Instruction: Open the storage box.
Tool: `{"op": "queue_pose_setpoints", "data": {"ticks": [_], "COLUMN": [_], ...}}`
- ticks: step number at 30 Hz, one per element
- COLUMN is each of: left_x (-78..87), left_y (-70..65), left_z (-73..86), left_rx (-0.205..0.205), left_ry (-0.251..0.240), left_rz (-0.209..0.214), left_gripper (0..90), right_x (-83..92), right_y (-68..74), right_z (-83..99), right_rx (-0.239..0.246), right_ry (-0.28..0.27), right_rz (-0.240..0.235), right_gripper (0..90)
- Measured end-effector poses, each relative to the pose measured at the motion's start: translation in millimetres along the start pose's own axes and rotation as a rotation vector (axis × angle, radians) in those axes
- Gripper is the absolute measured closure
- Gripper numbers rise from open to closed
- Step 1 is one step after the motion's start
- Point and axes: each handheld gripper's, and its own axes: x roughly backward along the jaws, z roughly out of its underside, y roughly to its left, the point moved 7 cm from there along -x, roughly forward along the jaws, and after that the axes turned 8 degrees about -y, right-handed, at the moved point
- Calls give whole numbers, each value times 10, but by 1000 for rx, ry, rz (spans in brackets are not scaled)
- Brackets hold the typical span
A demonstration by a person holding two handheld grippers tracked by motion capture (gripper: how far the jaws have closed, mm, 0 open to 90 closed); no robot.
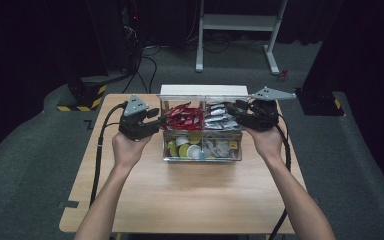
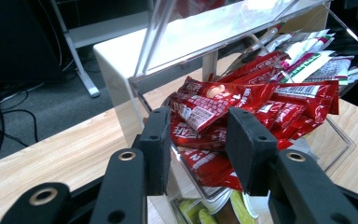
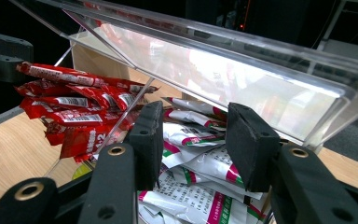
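Observation:
A clear plastic box point(image 1: 202, 159) stands on the wooden table point(image 1: 190, 200), its lid point(image 3: 205, 60) tipped up at the back. Red sachets point(image 1: 185, 117) point(image 2: 261, 100) point(image 3: 70, 100) fill the upper left compartment. White sachets point(image 1: 217, 117) point(image 3: 200, 196) fill the upper right one. My left gripper point(image 1: 160, 116) point(image 2: 198, 135) reaches in from the box's left side, and a bunch of red sachets sits pinched between its pads. From the right side, my right gripper point(image 1: 232, 111) point(image 3: 193, 135) reaches in, and the top white sachets span the gap between its pads.
Yellow and white capsules point(image 1: 185, 147) lie in the box's lower front part. A white block point(image 1: 202, 90) stands behind the box. Beyond the table are a white desk frame point(image 1: 237, 30), cables on the grey floor and a black-and-yellow striped base point(image 1: 82, 97).

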Motion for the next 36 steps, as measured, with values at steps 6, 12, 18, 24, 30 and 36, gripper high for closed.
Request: {"op": "queue_pose_setpoints", "data": {"ticks": [6, 12, 18, 24, 30, 36], "left_x": [-14, -12, -46, -131, -186, -251], "left_y": [-55, -96, -81, -74, -34, -15], "left_z": [-13, 18, 7, -34, -50, -38], "left_rx": [-30, -42, -34, -25, -23, -16], "left_ry": [0, -2, 21, 39, 65, 74], "left_rz": [3, 31, 21, 5, -21, -42], "left_gripper": [635, 627, 621, 642, 684, 700], "right_x": [-15, -15, -19, -23, -33, -51], "right_y": [11, 13, 12, 16, 22, 30], "right_z": [5, 7, 6, 9, 10, 15], "right_rx": [-1, -2, -1, 0, 2, 1], "right_ry": [-3, -3, -4, -2, -1, -5], "right_rz": [-3, -4, -5, -5, -6, -8], "right_gripper": [566, 565, 565, 564, 564, 564]}}
